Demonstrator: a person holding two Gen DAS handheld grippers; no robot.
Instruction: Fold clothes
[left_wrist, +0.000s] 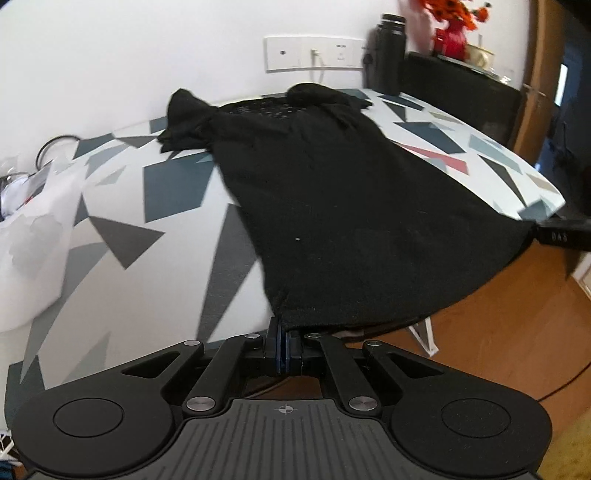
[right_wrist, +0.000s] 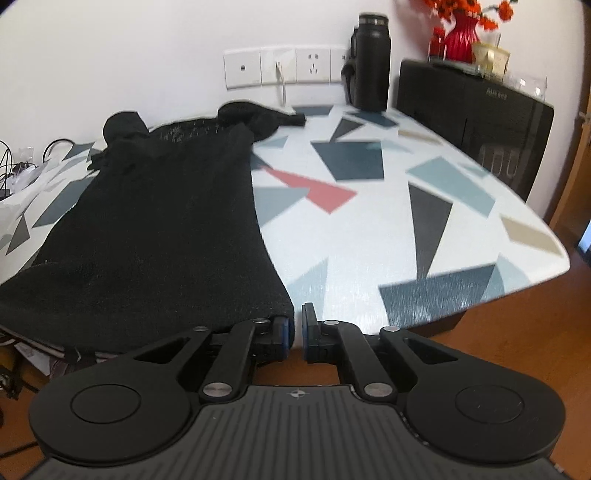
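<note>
Black knit garment (left_wrist: 332, 206) sprawls lengthwise on the patterned desk (left_wrist: 122, 206), hem over the near edge. Left claw (left_wrist: 283, 345) clenched on one hem corner, right claw (right_wrist: 298, 334) pinching the other. Cabinet lettering unreadable.

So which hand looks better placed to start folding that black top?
Probably either: the left gripper and the right gripper each pinch a bottom corner of the black garment, spread on the patterned table. The fold likely needs both.

Garment (left_wrist: 332, 192) lies on table (left_wrist: 122, 206), bottle (left_wrist: 388, 55) behind it.
</note>
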